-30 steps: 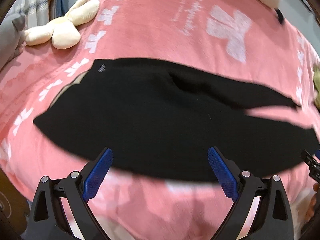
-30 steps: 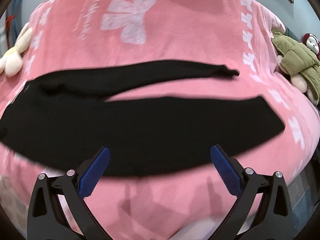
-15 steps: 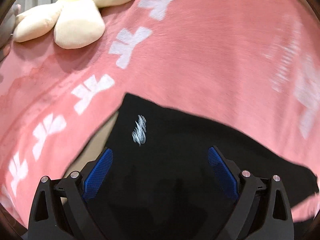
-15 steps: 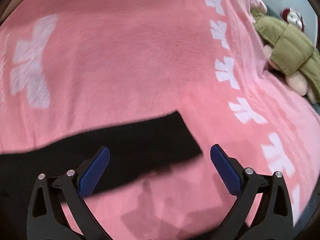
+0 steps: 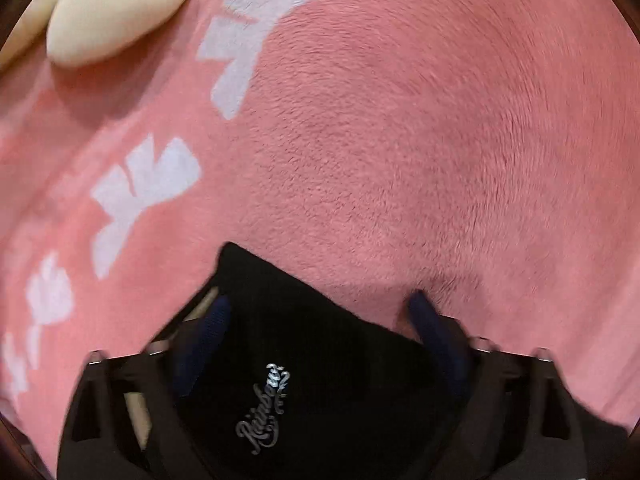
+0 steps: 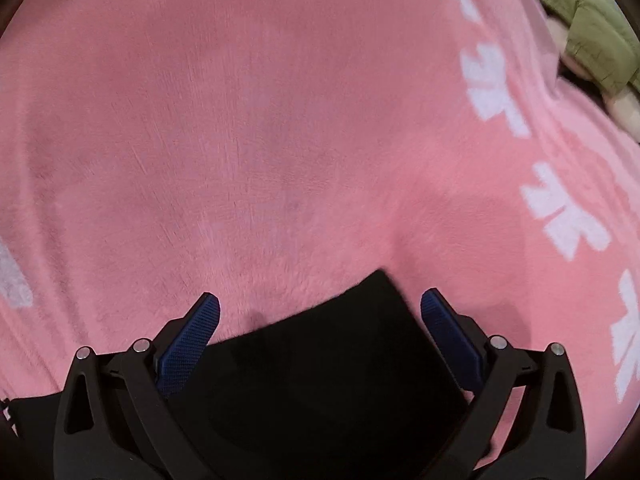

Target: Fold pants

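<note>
Soft, even light — fisheye bulge with dark corners, motion blur throughout.

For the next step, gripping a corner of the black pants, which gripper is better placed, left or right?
Left, slightly. The left gripper has just been closing, with the pants' waistband corner between its fingers. The right gripper stands wide open around the hem corner, which lies nearer one finger.

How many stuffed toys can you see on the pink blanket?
2: a cream plush toy at the left view's top left, and a green-jacketed plush toy at the right view's top right. Others may lie outside view.
</note>
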`<state>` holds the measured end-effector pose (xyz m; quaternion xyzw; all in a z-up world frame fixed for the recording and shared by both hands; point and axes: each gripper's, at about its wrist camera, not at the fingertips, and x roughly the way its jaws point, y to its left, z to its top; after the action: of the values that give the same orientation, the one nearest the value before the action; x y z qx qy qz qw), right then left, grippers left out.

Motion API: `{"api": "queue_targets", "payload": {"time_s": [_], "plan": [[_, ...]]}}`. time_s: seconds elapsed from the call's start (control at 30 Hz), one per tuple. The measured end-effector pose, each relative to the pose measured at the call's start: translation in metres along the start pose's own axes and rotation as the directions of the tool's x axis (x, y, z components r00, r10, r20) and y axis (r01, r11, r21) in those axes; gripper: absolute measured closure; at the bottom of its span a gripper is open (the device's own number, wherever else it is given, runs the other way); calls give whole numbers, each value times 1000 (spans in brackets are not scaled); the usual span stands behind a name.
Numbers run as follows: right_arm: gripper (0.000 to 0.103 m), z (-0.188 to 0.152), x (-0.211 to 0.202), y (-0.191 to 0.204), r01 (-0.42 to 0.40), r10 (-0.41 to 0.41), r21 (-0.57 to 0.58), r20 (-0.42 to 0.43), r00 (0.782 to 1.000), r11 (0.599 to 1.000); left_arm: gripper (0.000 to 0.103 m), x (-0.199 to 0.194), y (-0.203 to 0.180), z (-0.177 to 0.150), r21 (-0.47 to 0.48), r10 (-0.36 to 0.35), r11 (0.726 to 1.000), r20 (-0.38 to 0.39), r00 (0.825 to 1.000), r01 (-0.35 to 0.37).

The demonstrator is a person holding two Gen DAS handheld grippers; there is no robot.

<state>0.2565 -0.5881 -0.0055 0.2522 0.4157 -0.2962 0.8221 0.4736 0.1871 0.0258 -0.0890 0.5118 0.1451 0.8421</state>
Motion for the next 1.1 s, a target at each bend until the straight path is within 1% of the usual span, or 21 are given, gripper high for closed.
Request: {"api": "queue_targets", "payload": {"time_s": [0.03,0.07,0.1,0.13,0.17,0.2,0.23,0.3,0.4,0.5,0.6,0.7,0.77,0.83,0.87,0.9,0.93,0.97,1.0,1.03,1.1], "plan": [[5,-2,6,3,27,-27,-13,-15,1000,1000,37,-2,-4,-3,25,27,999,10,1000,-27],[7,-5,7,8,61,-61,-43,-6,998,997,54,-4,-5,-5,32,39,999,17,999,-39],[17,-8,7,14,92,-92,-83,9,996,992,64,-8,-5,-8,33,32,999,19,999,-32],[35,-11,5,20,120,-117,-129,27,993,984,87,-13,-7,-11,26,-31,999,-1,1000,31],[43,-14,3,24,125,-121,-156,37,992,980,91,-18,-6,-13,13,-52,999,-12,999,52],[61,-17,-1,29,116,-109,-191,46,993,975,92,-27,-6,-16,11,-61,998,-6,998,61],[85,-20,-5,31,77,-71,-212,35,997,974,95,-34,-10,-16,20,-66,998,-3,998,67],[88,-25,-16,32,22,-16,-221,26,1000,975,97,-52,-10,-20,44,-85,995,12,996,85],[89,-32,-52,28,1,26,-259,100,995,966,97,-80,-1,-26,40,-137,990,34,990,136],[89,-39,-98,6,-70,111,-238,163,980,969,97,-122,24,-33,21,-216,976,63,974,215],[89,-53,-137,-20,-106,156,-242,196,968,964,97,-171,56,-62,22,-268,963,96,959,267],[88,-76,-164,-51,-140,193,-238,215,957,961,97,-188,99,-83,26,-295,955,123,948,294],[86,-94,-166,-67,-136,185,-241,195,963,961,97,-204,118,-105,14,-322,946,112,940,323],[74,-117,-158,-87,-103,140,-241,143,980,965,95,-201,131,-124,14,-343,939,74,937,343],[69,-125,-154,-96,-87,117,-229,123,985,970,91,-197,137,-135,19,-356,935,50,933,355],[59,-132,-154,-102,-63,91,-216,125,988,974,88,-193,143,-142,12,-364,931,39,931,364],[53,-139,-157,-110,-30,58,-196,140,988,980,77,-192,152,-155,-23,-388,921,33,921,389],[48,-145,-163,-114,-28,55,-177,151,987,984,53,-192,161,-166,-79,-418,905,32,908,419],[41,-153,-173,-121,-39,63,-144,167,984,989,42,-194,170,-174,-125,-455,881,42,890,456],[40,-159,-183,-126,-46,67,-118,186,980,992,29,-196,182,-188,-205,-522,827,66,850,523],[38,-171,-199,-131,-80,96,-85,199,975,993,28,-196,189,-202,-289,-586,762,70,807,579]]}}
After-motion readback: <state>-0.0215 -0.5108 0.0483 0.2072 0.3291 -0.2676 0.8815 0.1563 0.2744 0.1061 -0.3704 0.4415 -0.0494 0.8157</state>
